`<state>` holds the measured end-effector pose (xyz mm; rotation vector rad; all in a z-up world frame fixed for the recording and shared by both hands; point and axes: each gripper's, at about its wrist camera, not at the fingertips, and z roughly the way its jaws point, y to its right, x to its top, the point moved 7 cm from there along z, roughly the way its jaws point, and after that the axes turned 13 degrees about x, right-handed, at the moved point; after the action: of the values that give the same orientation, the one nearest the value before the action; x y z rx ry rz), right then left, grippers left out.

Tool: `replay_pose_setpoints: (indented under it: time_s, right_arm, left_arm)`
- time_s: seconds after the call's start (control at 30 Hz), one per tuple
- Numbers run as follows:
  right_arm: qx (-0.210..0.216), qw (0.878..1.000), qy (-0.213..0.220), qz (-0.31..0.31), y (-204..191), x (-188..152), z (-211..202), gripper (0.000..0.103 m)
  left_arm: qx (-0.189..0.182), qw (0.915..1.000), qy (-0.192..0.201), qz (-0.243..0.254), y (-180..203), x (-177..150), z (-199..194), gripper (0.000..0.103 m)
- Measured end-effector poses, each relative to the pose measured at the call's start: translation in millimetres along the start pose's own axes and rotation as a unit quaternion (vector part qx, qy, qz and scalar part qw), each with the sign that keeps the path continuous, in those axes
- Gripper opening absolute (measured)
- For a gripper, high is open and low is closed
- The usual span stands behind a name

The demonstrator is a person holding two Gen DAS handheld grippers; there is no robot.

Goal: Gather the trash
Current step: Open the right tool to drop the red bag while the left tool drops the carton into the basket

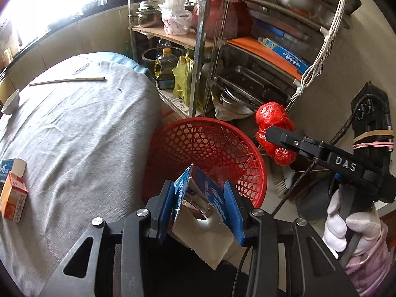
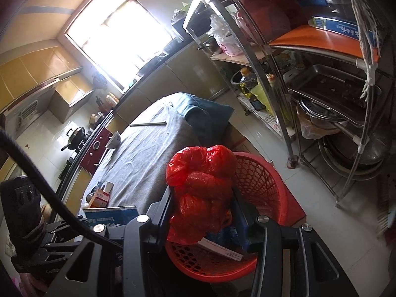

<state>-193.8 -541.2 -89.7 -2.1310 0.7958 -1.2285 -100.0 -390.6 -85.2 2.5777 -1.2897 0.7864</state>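
Observation:
My left gripper (image 1: 201,204) is shut on a torn blue and white carton (image 1: 198,198) and holds it over the near rim of a red plastic basket (image 1: 210,143) on the floor beside the table. My right gripper (image 2: 201,208) is shut on a crumpled red plastic bag (image 2: 200,185) and holds it above the same basket (image 2: 262,185). The bag (image 1: 274,128) and right gripper also show in the left wrist view, right of the basket. A blue and white box (image 2: 222,245) lies inside the basket. An orange box (image 1: 12,195) and a blue and white box (image 1: 10,168) lie on the table's left.
A table under grey cloth (image 1: 81,133) holds a white bowl (image 1: 11,101) and a long thin stick (image 1: 66,81). A metal rack (image 1: 247,49) with pans, trays, bags and oil bottles stands behind the basket. A stove and counter (image 2: 81,138) run along the far side.

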Motion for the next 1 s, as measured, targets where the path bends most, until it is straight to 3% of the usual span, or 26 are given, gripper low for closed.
replay_pose_setpoints:
  time_s: [0.33, 0.4, 0.47, 0.53, 0.6, 0.87, 1.0]
  right_arm:
    - [-0.003, 1.0, 0.009, 0.018, 12.8, 3.3, 0.9, 0.048]
    - [0.001, 1.0, 0.011, 0.019, 12.2, 5.8, 3.6, 0.049]
    - [0.003, 1.0, 0.014, 0.019, 11.4, 8.9, 7.7, 0.05]
    - [0.009, 1.0, 0.017, 0.023, 11.6, 12.4, 12.3, 0.056]
    - [0.013, 0.999, 0.02, 0.032, 12.2, 15.1, 16.6, 0.059]
    - [0.02, 0.999, 0.026, 0.02, 2.6, 17.5, 14.0, 0.058]
    - [0.025, 0.999, 0.022, 0.018, -4.1, 16.9, 16.2, 0.059]
  left_arm:
    - [0.009, 0.9998, -0.005, 0.016, 8.3, 7.2, 24.4, 0.045]
    - [0.007, 0.9997, -0.003, 0.023, 10.5, 9.4, 26.2, 0.048]
    - [0.008, 0.9997, 0.0, 0.024, 11.1, 10.7, 26.6, 0.058]
    - [0.005, 0.9997, 0.002, 0.025, 10.3, 10.6, 26.0, 0.064]
    - [0.009, 0.9996, 0.002, 0.026, 8.5, 11.1, 26.1, 0.065]
    - [0.026, 0.9996, 0.006, 0.003, -23.3, -5.3, 5.3, 0.065]
    - [0.056, 0.9983, 0.015, -0.002, -43.9, -19.2, -10.2, 0.065]
